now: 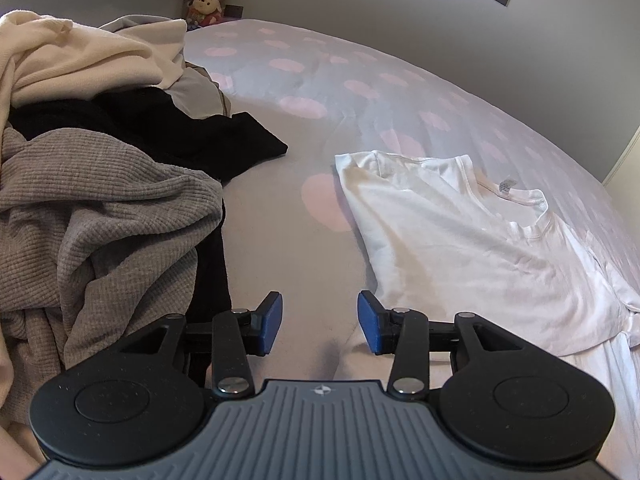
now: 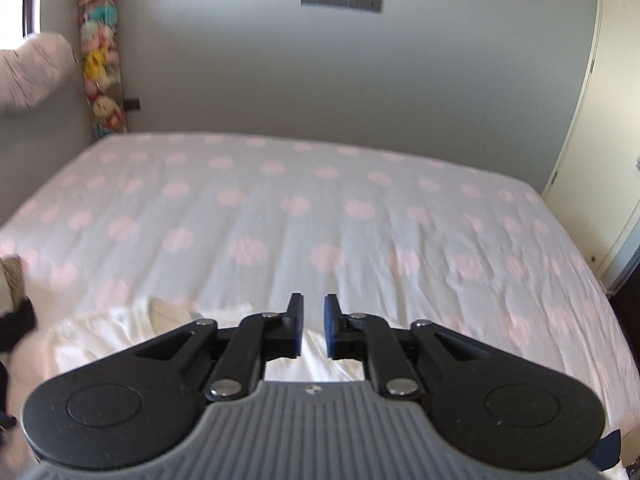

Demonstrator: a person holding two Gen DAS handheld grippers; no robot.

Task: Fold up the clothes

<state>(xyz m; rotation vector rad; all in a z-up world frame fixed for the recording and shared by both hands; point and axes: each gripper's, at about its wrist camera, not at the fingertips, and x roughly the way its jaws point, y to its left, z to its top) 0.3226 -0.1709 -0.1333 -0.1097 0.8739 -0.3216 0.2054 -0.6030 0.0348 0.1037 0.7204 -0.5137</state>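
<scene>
A white T-shirt [image 1: 460, 240] lies partly folded on the dotted bed sheet [image 1: 320, 80], with its collar and label facing up on the right. My left gripper [image 1: 320, 320] hovers over the sheet by the shirt's near left edge. It is open, and its blue pads [image 1: 272, 322] hold nothing. In the right wrist view my right gripper [image 2: 313, 326] stands over the white T-shirt [image 2: 120, 332]. Its jaws are a narrow gap apart with nothing between them. This view is slightly blurred.
A pile of clothes fills the left: a grey ribbed sweater [image 1: 100, 208], a black garment [image 1: 160, 128] and a cream garment [image 1: 80, 56]. Plush toys [image 2: 102, 64] hang in the far corner. A cream door [image 2: 592, 160] stands right of the bed.
</scene>
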